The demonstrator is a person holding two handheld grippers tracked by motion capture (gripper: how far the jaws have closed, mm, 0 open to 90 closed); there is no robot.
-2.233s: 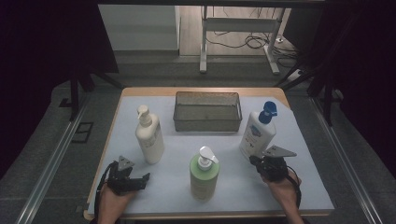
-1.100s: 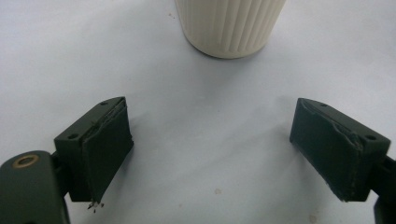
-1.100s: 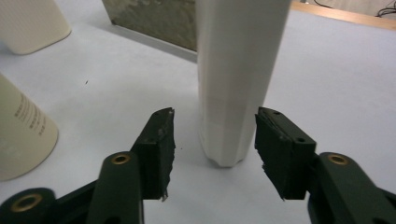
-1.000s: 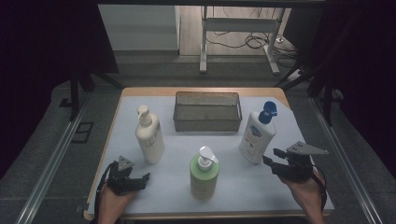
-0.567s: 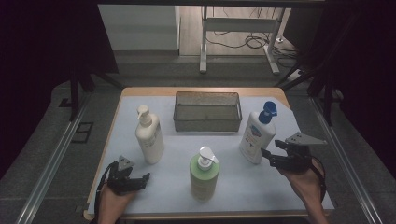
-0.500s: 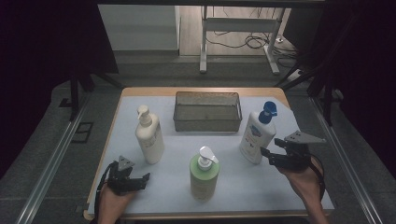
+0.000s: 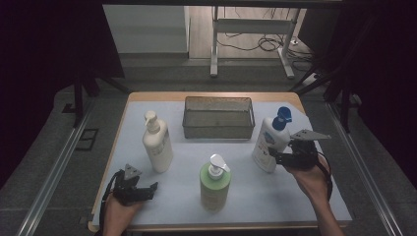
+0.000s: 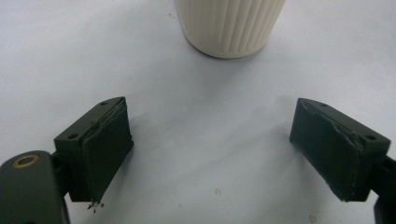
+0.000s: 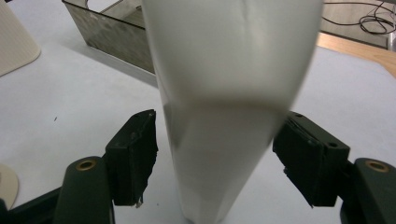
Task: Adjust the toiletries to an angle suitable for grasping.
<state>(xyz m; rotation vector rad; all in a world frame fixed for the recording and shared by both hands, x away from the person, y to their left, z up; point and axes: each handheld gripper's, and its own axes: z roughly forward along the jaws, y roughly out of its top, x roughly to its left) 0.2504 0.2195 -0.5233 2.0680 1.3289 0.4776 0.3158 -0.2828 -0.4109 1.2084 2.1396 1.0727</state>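
The white bottle is standing between my right hand-held gripper's just-widening jaws, untouched; I'm holding it level at the desk.

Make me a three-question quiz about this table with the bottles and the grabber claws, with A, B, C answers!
1. Where does the dark see-through rectangular bin stand?
A. at the far middle of the table
B. at the near left corner
C. on top of a bottle

2. How many pump bottles stand on the table?
A. one
B. three
C. five

3. What is between the jaws of the right gripper?
A. nothing
B. the bin's wall
C. the white bottle with the blue cap

Answers:
1 A, the bin sits beyond all the bottles, near the far edge.
2 B, there are the cream ribbed pump bottle, the green pump bottle and the blue-capped one.
3 C, the right gripper view shows the white bottle between the two black jaws, with gaps on both sides; the jaws have just been opening.
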